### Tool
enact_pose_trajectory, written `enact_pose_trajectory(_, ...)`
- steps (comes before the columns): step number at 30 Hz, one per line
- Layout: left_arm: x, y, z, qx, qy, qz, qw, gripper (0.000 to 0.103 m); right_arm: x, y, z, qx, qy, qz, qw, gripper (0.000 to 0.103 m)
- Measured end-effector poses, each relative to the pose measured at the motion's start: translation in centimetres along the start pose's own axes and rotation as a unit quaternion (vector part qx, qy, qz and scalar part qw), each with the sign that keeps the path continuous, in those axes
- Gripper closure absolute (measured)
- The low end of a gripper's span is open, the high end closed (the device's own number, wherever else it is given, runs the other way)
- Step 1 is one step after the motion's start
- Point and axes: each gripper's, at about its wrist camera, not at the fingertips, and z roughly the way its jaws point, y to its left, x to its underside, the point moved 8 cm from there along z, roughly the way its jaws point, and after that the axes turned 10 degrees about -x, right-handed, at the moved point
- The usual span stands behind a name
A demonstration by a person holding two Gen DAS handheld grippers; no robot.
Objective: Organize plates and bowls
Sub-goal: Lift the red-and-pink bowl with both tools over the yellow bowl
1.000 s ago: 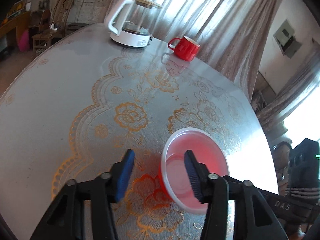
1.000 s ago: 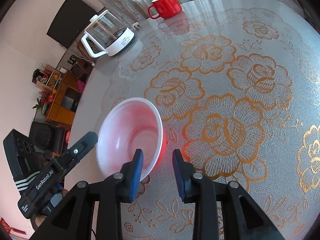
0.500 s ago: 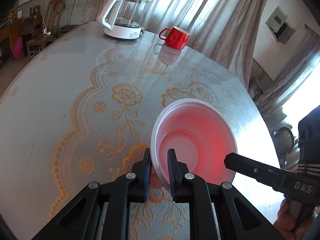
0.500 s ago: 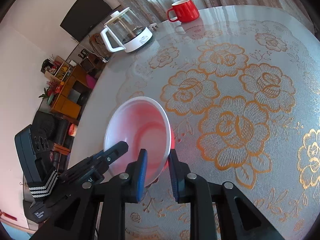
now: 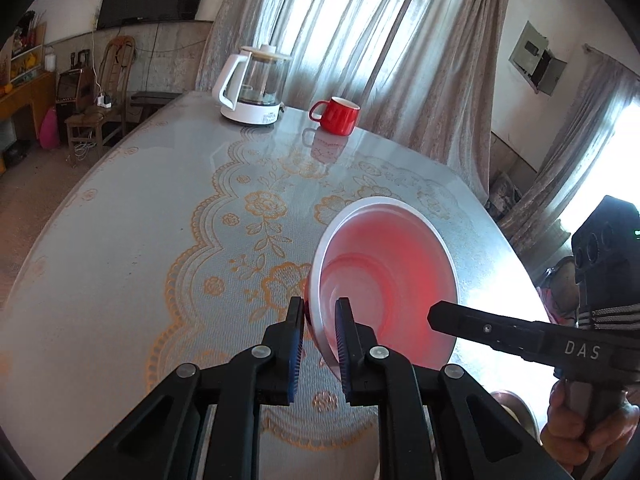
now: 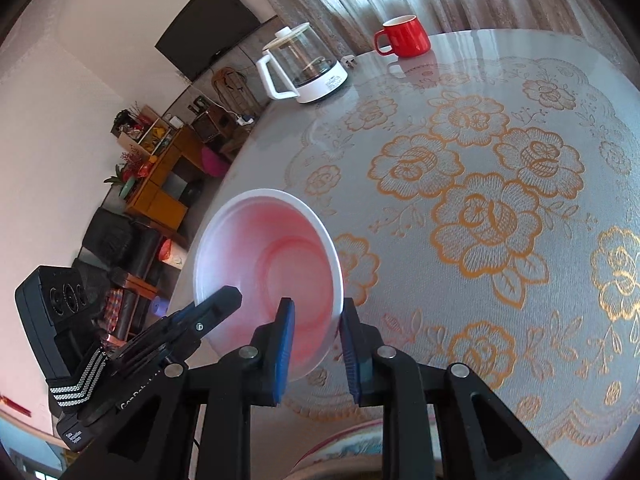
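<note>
A bowl, red outside and white-pink inside, is held tilted above the table. My left gripper is shut on its near rim. In the right wrist view the same bowl sits between the pads of my right gripper, which is shut on its rim at the opposite side. Each gripper shows in the other's view: the right one and the left one.
A round table with a lace floral cloth under glass. A glass kettle on a white base and a red mug stand at the far edge. A patterned plate rim shows below my right gripper.
Both grippers closed on the bowl's rim and lifted it off the table, tilting it. The cameras rose, so the table looks farther away.
</note>
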Motion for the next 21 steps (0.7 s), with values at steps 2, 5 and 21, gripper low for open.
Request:
enact_pose_trajectory(2, 0.5, 0.0, -0.8, -0.005, -0.006, 0.003, 1.0000, 0.088, 0.6, 0.6, -0.6, -0.004, -0.005, -0.007, 1.000, 0.080)
enact_pose_trajectory(5, 1.5, -0.1, -2.1, -0.010, -0.018, 0.008, 0.9998, 0.088, 1.8, 1.3, -1.4, -0.011, -0.010, -0.013, 1.000, 0.080)
enact_pose_trajectory(21, 5.1, -0.4, -6.1, 0.001, -0.031, 0.016, 0.9994, 0.088, 7.4, 3.3, -4.9, -0.055, -0.032, -0.009, 0.998, 0.080)
